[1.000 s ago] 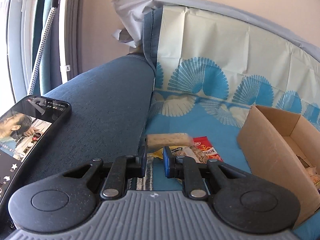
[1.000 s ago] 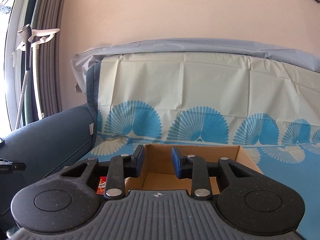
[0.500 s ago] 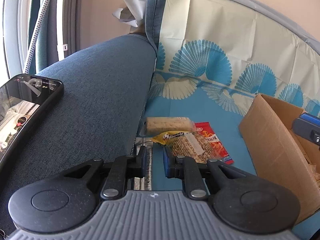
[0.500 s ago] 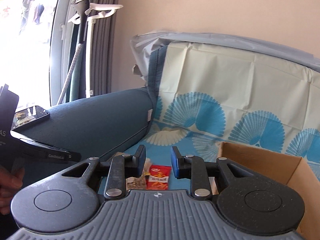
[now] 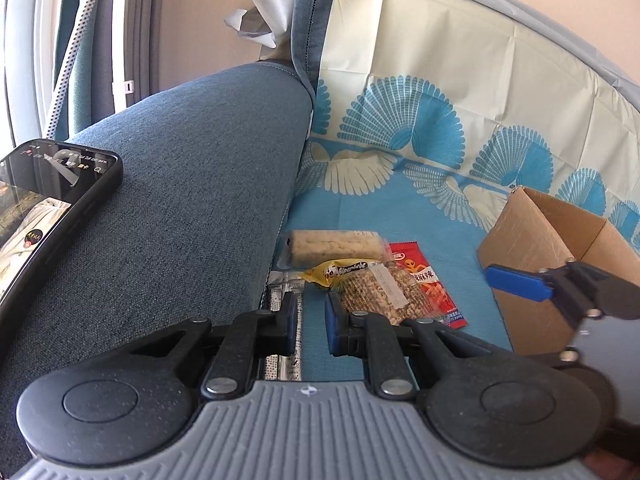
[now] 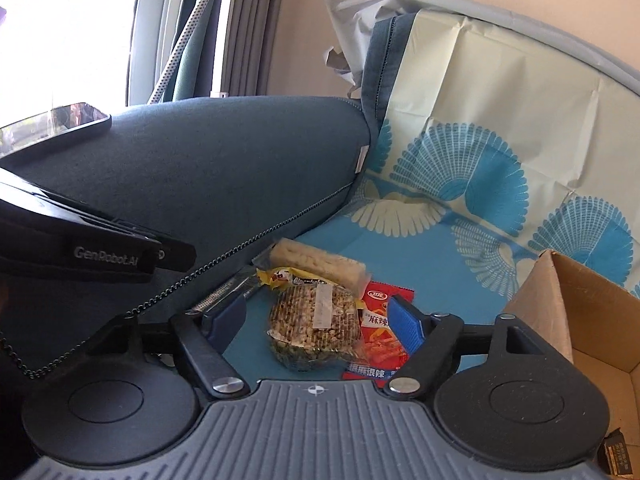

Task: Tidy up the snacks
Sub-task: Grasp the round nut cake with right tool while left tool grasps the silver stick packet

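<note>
Right tongs [image 6: 320,322] swung over, opening above clear-wrapped nut cake [image 6: 314,328].

The sofa arm [image 5: 192,200] is plain denim blue, and the seat cover [image 5: 400,208] is bright blue below and cream above, printed with blue and cream fan shapes. The snack packets are red [image 6: 380,332], yellow [image 6: 280,276] and clear over pale [image 5: 336,242] and brown [image 6: 314,330] bars. The box [image 5: 532,248] is brown cardboard, the phone [image 5: 60,200] black.
</note>
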Motion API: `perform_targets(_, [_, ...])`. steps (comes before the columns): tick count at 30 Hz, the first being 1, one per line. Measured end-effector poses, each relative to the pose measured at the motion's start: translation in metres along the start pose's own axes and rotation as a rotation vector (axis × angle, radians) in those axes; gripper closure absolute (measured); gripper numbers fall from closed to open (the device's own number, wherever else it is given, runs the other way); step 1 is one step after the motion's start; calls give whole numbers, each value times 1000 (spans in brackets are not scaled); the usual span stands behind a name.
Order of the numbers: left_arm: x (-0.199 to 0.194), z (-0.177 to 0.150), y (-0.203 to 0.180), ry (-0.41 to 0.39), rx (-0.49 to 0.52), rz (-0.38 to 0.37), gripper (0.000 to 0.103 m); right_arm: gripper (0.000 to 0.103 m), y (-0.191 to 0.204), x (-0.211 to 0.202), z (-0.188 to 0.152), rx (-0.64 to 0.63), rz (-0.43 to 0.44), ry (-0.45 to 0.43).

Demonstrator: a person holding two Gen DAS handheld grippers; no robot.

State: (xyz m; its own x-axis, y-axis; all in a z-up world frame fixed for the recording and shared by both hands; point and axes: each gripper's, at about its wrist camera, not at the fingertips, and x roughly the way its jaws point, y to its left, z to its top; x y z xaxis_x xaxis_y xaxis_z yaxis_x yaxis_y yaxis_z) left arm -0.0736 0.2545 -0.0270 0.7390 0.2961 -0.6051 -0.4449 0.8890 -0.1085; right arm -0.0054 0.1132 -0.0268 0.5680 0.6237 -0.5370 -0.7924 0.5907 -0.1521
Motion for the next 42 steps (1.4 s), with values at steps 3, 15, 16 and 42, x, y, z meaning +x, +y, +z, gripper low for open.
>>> perform_targets(3, [-1, 0, 1, -1, -3, 1, 86, 16, 7, 23, -1, -37, -16, 27])
perform_targets(15, [14, 2, -6, 40, 41, 10, 86, 20, 5, 88, -11, -34, 4, 138])
perform_targets(16, [16, 2, -7, 44, 45, 15, 86, 22, 4, 87, -11, -33, 5, 134])
perform_targets(42, [30, 0, -18, 85, 91, 75, 86, 21, -3, 99, -19, 38, 33, 180])
